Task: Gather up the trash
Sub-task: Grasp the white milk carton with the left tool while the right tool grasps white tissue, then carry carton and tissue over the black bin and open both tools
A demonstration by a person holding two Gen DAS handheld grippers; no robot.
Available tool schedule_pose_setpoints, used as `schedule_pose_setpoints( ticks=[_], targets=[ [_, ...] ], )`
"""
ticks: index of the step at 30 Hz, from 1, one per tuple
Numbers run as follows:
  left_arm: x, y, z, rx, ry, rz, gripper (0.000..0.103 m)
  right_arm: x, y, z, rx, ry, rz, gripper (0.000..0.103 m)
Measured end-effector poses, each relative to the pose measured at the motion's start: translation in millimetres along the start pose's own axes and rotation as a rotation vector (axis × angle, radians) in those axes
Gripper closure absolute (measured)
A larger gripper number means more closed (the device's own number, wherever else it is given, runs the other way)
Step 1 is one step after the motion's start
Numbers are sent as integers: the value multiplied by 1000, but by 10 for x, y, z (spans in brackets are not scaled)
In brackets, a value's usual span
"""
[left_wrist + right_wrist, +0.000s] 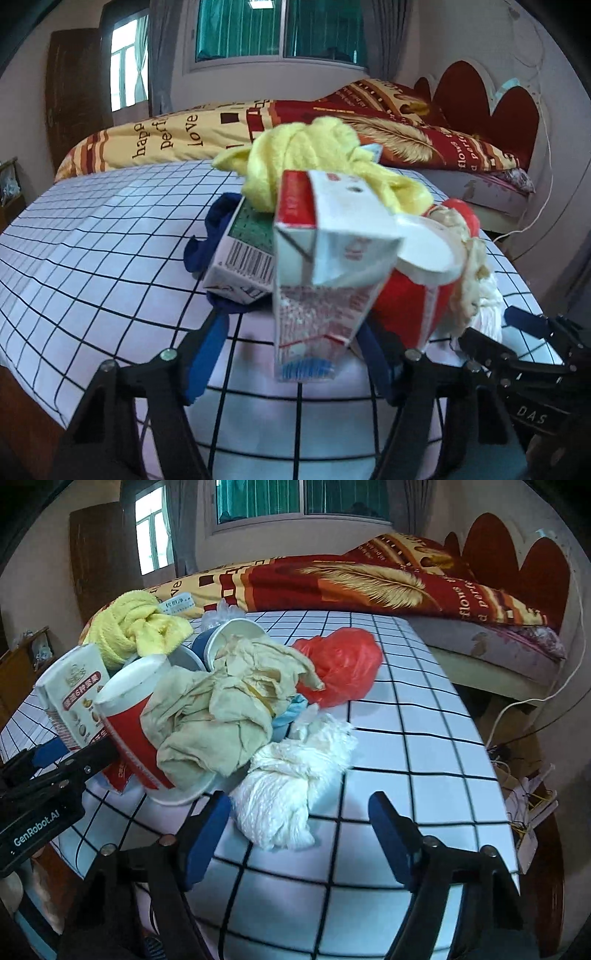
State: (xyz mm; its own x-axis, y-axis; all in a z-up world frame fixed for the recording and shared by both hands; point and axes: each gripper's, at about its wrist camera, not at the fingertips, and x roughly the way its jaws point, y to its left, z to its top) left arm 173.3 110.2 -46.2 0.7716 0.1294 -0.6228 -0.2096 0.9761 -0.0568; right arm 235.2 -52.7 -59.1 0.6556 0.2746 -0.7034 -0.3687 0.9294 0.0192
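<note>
You are working over a heap of trash piled near the edge of the grid-patterned worktop [424, 709], bunched together so both grippers can reach it from one side.

Your left gripper [295, 343] is sitting with its blue fingers either side of the upright carton [317, 280]; whether they are pressing on it or only flanking it, I cannot tell, since the carton hides the contact. It looks lined up to take the tallest, stiffest piece first.

Your right gripper [299, 834] is standing spread wide and holding nothing, with the white crumpled tissue [291, 794] lying between its fingers, probably your next pick.

Counting the pile from the right wrist view: one carton, one red paper cup [129, 716] lying on its side, one blue paper cup [225, 635] behind it, one beige crumpled wrapper [229, 701], one red plastic bag [343, 668], one white tissue, and one yellow towel [129, 627]. The left wrist view adds one barcoded box [240, 258].
</note>
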Motion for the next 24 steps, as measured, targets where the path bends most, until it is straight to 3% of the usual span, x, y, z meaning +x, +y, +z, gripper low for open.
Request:
schedule_pose_setpoints(
  ticks=[1,4,6,14,24],
  targets=[
    [21,-4,5,1,1,-1,39,24,8,7,-3,2,6,39],
    [63,23,10,-10,17,-37,66,51,58,24,-19,-2,25,61],
    [10,34,5,-15,0,-39,68,20,72,18,-28,-10,34,74],
    [-240,15,16,12,-43,-62,68,-227,-14,-64,-13,-51,30,78],
    [-428,-54,-26,46,-41,-88,68,-560,-169,-173,15,-81,1,78]
  ],
)
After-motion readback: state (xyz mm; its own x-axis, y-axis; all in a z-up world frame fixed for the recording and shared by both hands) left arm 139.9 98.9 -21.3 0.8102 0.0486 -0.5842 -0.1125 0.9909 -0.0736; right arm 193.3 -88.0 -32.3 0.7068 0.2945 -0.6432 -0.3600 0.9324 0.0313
